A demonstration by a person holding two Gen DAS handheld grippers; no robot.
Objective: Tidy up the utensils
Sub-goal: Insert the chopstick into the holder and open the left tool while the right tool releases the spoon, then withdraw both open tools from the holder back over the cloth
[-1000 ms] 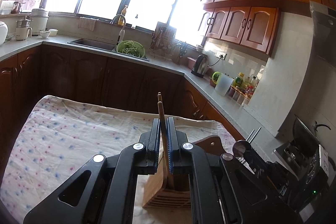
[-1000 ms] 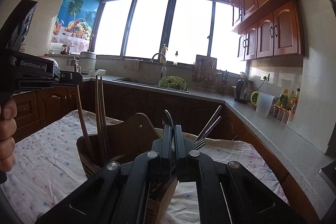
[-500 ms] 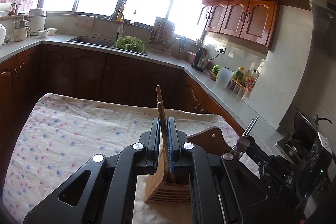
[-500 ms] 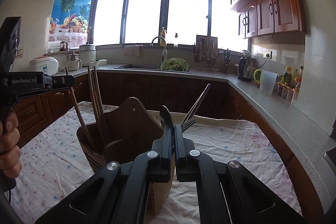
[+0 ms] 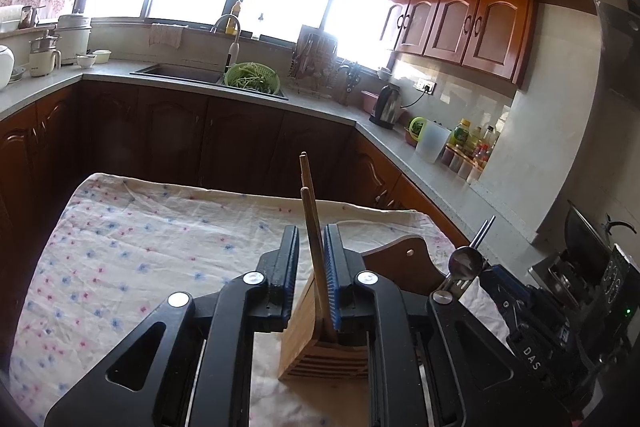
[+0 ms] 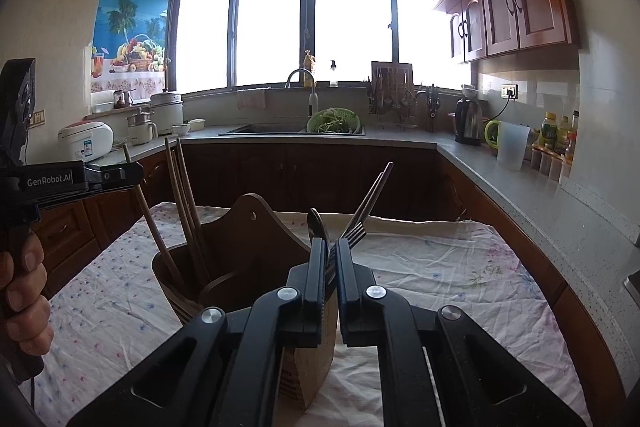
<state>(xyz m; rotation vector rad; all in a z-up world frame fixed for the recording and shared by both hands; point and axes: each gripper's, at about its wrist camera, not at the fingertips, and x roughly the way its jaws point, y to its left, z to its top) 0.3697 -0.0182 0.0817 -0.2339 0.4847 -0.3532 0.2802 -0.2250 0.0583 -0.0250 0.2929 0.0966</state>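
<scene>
Sorting looks nearly done: we see chopsticks [image 6: 182,203], spoon [image 6: 316,225] and fork [image 6: 354,229] standing in the wooden holder [image 6: 244,263] on the bench [image 6: 440,259].

Left tongs [image 5: 312,267] now apart, vs. clamped on a chopstick [image 5: 314,247] 0.5 s ago. Right tongs [image 6: 330,267] slightly apart around the spoon handle; grip: can't tell.

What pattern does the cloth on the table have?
The cloth is white with small blue and pink flower dots. It shows best in the left wrist view.

Right gripper [image 6: 329,259] at the wooden holder [image 6: 240,267]

Its jaws pinch a spoon [image 6: 317,227] over the holder; chopsticks [image 6: 184,195] and a fork [image 6: 356,227] stand inside.
</scene>
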